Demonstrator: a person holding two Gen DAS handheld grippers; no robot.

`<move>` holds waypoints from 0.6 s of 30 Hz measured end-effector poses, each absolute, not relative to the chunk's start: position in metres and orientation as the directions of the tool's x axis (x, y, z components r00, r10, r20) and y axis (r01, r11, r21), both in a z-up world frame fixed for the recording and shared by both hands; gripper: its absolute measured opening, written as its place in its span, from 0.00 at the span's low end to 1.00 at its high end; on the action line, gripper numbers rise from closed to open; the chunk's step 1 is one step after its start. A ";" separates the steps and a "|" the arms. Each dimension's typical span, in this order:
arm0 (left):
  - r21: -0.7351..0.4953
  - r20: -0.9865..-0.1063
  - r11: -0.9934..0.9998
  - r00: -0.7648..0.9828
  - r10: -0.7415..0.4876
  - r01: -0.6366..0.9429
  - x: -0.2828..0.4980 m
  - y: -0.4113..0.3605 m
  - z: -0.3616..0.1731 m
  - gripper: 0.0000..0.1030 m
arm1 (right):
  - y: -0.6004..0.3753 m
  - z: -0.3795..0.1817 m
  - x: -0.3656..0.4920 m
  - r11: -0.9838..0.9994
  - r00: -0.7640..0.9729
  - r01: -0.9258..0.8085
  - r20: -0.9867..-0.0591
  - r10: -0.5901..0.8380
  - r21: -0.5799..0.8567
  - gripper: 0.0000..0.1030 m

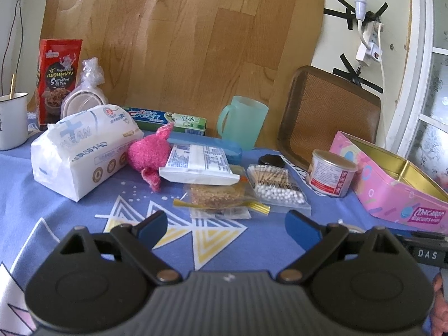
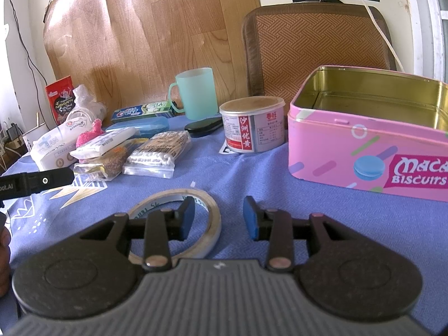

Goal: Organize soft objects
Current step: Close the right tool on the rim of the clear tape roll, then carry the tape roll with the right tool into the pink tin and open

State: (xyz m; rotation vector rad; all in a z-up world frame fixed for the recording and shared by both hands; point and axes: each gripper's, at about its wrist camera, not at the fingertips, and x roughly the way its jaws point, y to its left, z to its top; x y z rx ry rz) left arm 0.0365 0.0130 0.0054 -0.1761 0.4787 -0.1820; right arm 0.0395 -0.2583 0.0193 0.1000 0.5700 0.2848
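A pink fluffy toy (image 1: pixel 149 155) lies on the blue tablecloth (image 1: pixel 70 212) between a white tissue pack (image 1: pixel 81 151) and a flat white packet (image 1: pixel 200 165). The toy also shows in the right wrist view (image 2: pixel 89 135), with the tissue pack (image 2: pixel 53 147) to its left. An open pink biscuit tin (image 2: pixel 372 128) stands at the right and shows in the left wrist view (image 1: pixel 392 179). My left gripper (image 1: pixel 225 229) is open and empty, above the cloth in front of the pile. My right gripper (image 2: pixel 218 217) is open and empty, its left finger over a tape roll (image 2: pixel 179 222).
A bag of cotton swabs (image 1: pixel 280 189), a snack bag (image 1: pixel 221 197), a small can (image 1: pixel 331 173), a green cup (image 1: pixel 243 121), a toothpaste box (image 1: pixel 168 120), a blue case (image 1: pixel 207 144), a brown tray (image 1: pixel 330 117), a red snack pouch (image 1: pixel 58 81) and an enamel mug (image 1: pixel 12 120) crowd the table.
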 end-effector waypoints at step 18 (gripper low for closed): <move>-0.368 -0.581 0.859 0.633 -0.511 0.356 0.067 -0.053 0.009 0.75 | -0.239 0.024 0.014 0.858 0.713 -0.511 -0.534 0.455 0.049 0.83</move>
